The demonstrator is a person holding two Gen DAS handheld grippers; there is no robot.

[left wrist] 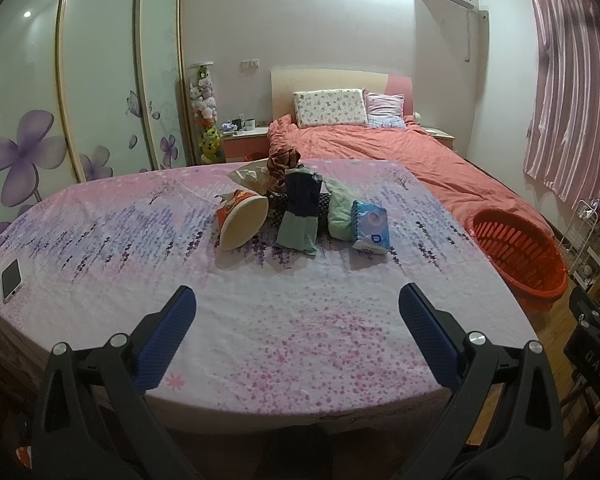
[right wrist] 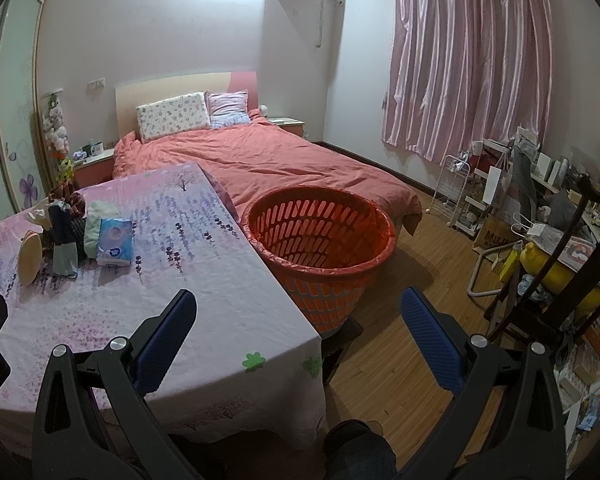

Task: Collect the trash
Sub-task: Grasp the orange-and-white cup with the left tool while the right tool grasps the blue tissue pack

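A pile of things lies mid-table on the lavender cloth: a tipped paper noodle cup (left wrist: pixel 242 218) (right wrist: pixel 30 258), a blue tissue pack (left wrist: pixel 371 227) (right wrist: pixel 115 242), a dark blue and grey-green wrapper (left wrist: pixel 300 210) (right wrist: pixel 63 240), a green bundle (left wrist: pixel 338 210), a crumpled clear bag (left wrist: pixel 250 176). An orange slotted basket (right wrist: pixel 320 248) (left wrist: pixel 518 258) stands on the floor off the table's right edge. My left gripper (left wrist: pixel 298 300) is open and empty over the near table. My right gripper (right wrist: pixel 298 304) is open and empty above the table's right edge, short of the basket.
A phone (left wrist: pixel 11 279) lies at the table's left edge. A bed with a coral duvet (right wrist: pixel 268 160) stands behind the table. A dark chair (right wrist: pixel 572 264), a white rack (right wrist: pixel 456 188) and clutter fill the right side. Wardrobe doors (left wrist: pixel 100 80) line the left wall.
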